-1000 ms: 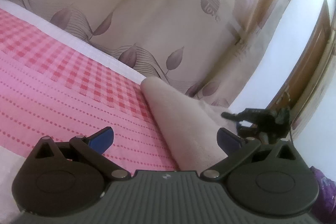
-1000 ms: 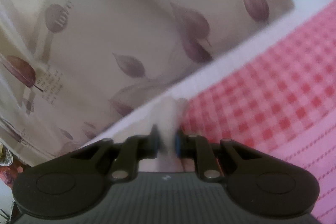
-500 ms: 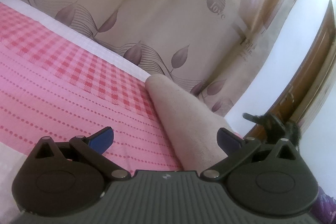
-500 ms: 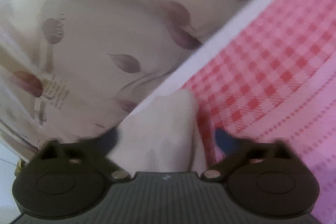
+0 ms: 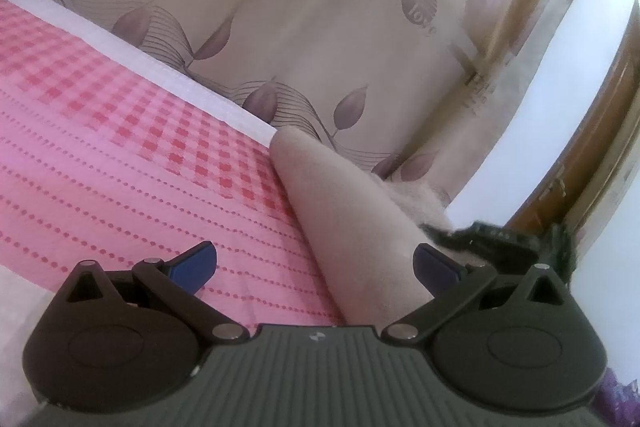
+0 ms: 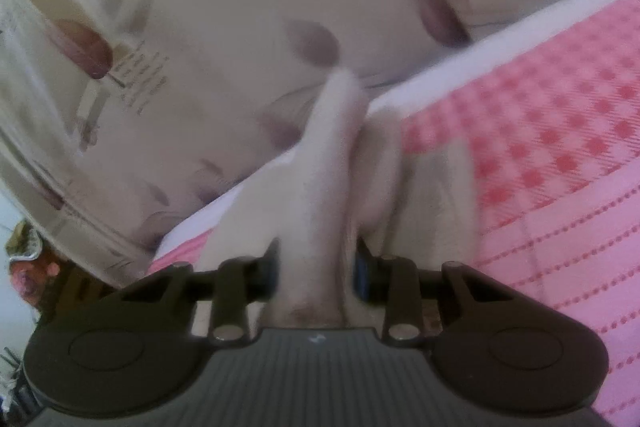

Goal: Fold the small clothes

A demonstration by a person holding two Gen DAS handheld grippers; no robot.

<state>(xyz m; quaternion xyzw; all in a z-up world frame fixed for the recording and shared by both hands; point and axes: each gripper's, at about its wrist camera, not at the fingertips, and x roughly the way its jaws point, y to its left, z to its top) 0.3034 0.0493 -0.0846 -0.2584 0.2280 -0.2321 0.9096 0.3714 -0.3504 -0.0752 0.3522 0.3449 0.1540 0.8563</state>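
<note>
1. The small beige garment (image 5: 352, 227) is lying on the pink checked bed cover (image 5: 120, 155), along the bed's far white edge (image 5: 160, 67) next to the leaf-print curtain (image 5: 300, 39), with its narrow folded end pointing toward that curtain.
2. The left gripper (image 5: 316, 267) is hovering low over the cover with its fingers (image 5: 196, 261) wide apart; the garment's near end is lying between them, closer to the right-hand finger, and neither pad is pressing on it.
3. The right gripper (image 6: 316, 273) is closing on a raised ridge of the same garment (image 6: 328, 179); the cloth is standing up between the fingers (image 6: 362, 275), but the picture is too blurred to tell whether the pads are already pinching it.
4. Judging from this, a fresh grasp for the next fold is being taken, and the main risk is that the fingers are catching only the top layer, so the fold underneath would be peeling open on the lift.
5. The garment is sitting close to the bed's edge, so a pull toward the curtain could be dragging it off the mattress.
6. The left fingers are not pinning anything, so a one-sided tug may be sliding the whole piece and skewing the fold line.
7. The soft, fleecy-looking cloth may be slipping out of a shallow pinch.
</note>
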